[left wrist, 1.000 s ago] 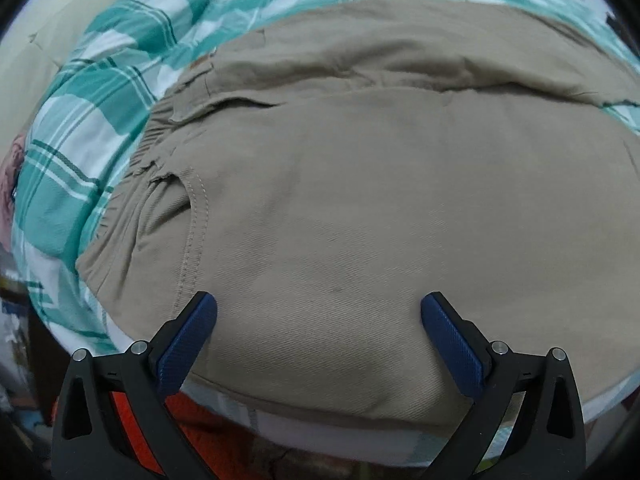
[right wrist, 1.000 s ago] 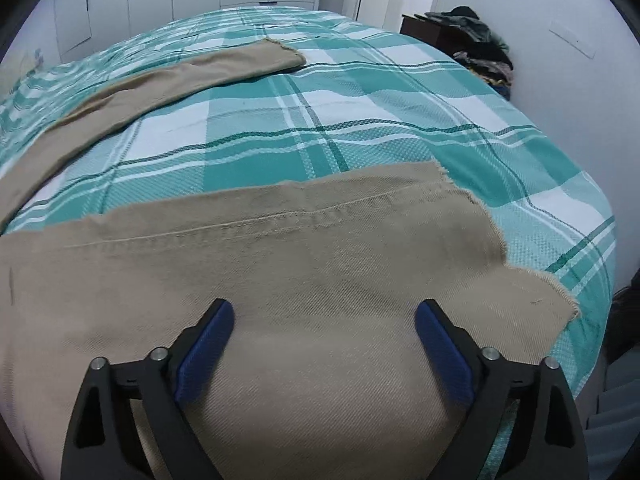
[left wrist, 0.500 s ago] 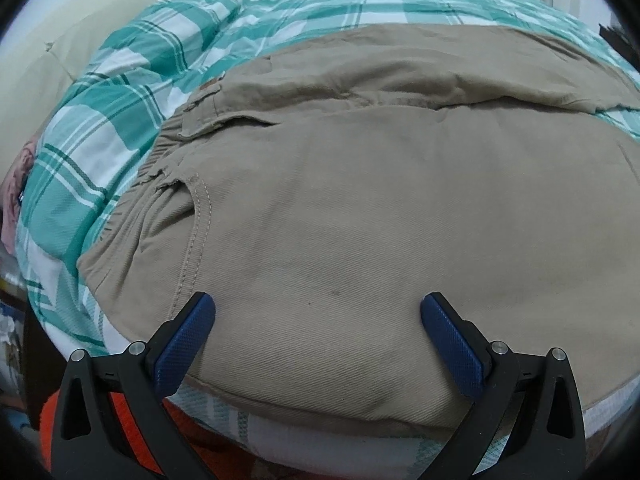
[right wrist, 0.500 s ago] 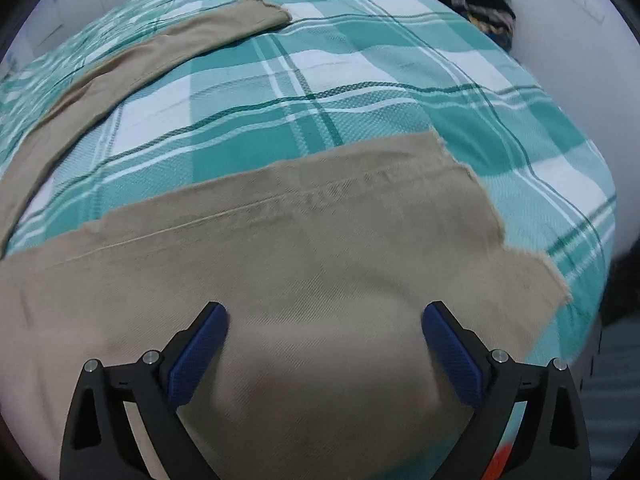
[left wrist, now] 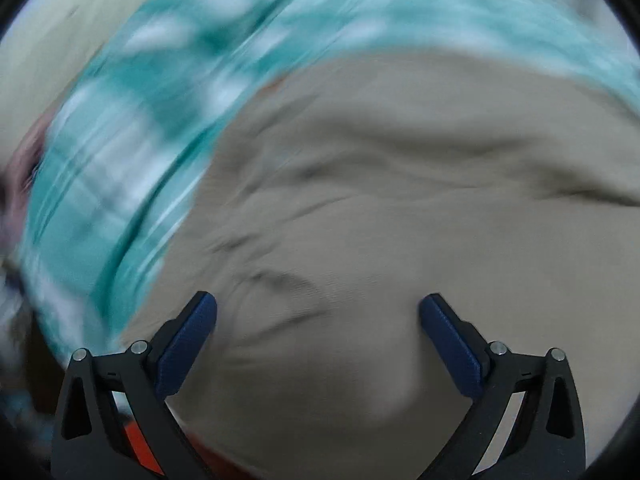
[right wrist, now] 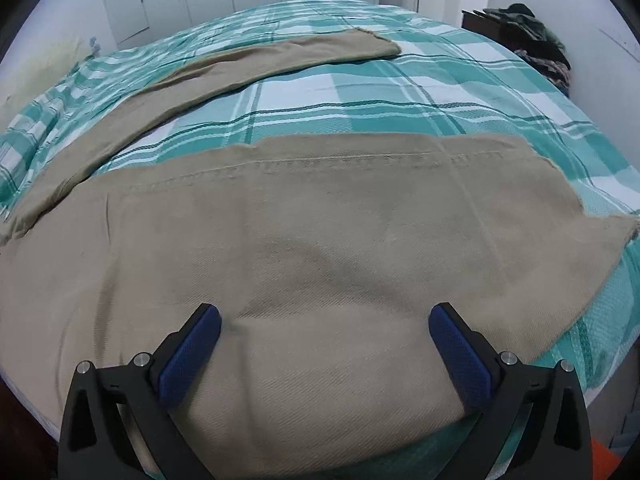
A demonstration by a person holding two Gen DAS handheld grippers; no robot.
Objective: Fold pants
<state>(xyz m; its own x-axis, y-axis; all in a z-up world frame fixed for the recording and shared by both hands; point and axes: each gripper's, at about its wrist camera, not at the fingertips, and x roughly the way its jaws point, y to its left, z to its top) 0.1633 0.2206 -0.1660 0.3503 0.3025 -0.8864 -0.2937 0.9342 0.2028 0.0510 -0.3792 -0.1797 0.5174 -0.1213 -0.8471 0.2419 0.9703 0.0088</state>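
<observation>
Pants (right wrist: 320,248): khaki twill, spread on the bed (right wrist: 400,92); the judgement is soft, light and limp, so they will sag and drag wherever they are not held.
Where to hold: probably a doubled edge or seam, since a single layer would likely slip out or bunch; the stitched seam (right wrist: 340,160) ahead of the right tongs looks the firmest line.
Right tongs (right wrist: 324,330): released, both blue pads wide apart, hovering low over the near leg with cloth directly between and beneath them; nothing grasped.
Near leg: flat and smooth just ahead of the right tongs, its frayed hem (right wrist: 624,232) off to their right.
Far leg (right wrist: 240,66): beyond the near one, apart from it, running up and to the right with plaid sheet showing between.
Left tongs (left wrist: 318,316): also released, pads spread, cloth between them; contact cannot be told through the heavy blur.
Cloth at left tongs: wrinkled, with creases fanning out just ahead of the left pad; the waistband cannot be made out.
Fold: not begun by the look of it, legs still splayed apart.
</observation>
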